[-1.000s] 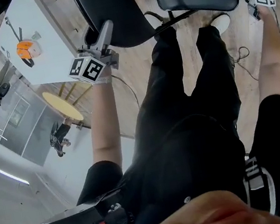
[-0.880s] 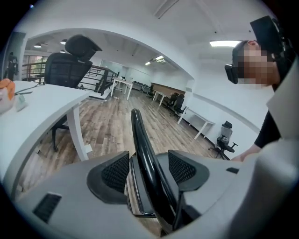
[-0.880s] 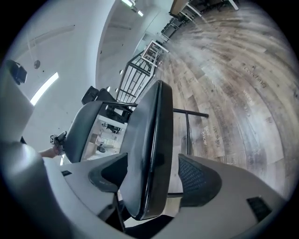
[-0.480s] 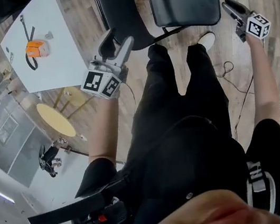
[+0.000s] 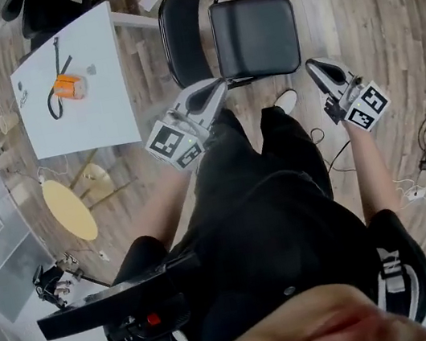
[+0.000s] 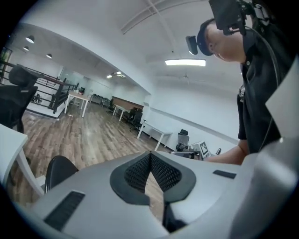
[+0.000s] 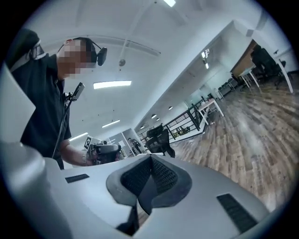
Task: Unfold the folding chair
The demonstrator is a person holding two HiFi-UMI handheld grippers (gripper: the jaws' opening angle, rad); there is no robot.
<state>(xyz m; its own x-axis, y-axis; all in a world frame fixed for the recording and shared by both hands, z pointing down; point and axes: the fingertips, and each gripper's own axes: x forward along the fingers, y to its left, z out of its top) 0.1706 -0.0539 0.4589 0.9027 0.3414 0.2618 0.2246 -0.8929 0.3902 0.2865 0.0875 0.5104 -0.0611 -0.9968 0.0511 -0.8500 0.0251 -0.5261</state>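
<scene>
Now, look at where the folding chair (image 5: 245, 5) lies from you: it stands on the wooden floor (image 5: 364, 8) straight ahead, just past your feet, and from these views it looks already opened out, with the seat (image 5: 259, 39) flat and the backrest (image 5: 183, 36) upright beside it. Its back-to-front line runs across your view, backrest toward your left and the seat's front edge toward your right, so you face its side, not its front. Your left hand-held gripper (image 5: 217, 86) points at the corner where seat meets backrest. Your right hand-held gripper (image 5: 314, 68) points just outside the seat's near front corner. Both are raised above the chair and apart from it, touching nothing. In its own view each hand-held gripper is closed, the ribbed pads (image 6: 163, 175) meeting at their tips with nothing between them. In the head view the left looks slightly nearer the frame, though the height between tip and seat cannot be judged from above. If the chair needs any further nudge or a check of its lock, that falls to the left side at the backrest. The white worktop (image 5: 97, 112) sits off to your left, well apart from the chair.
</scene>
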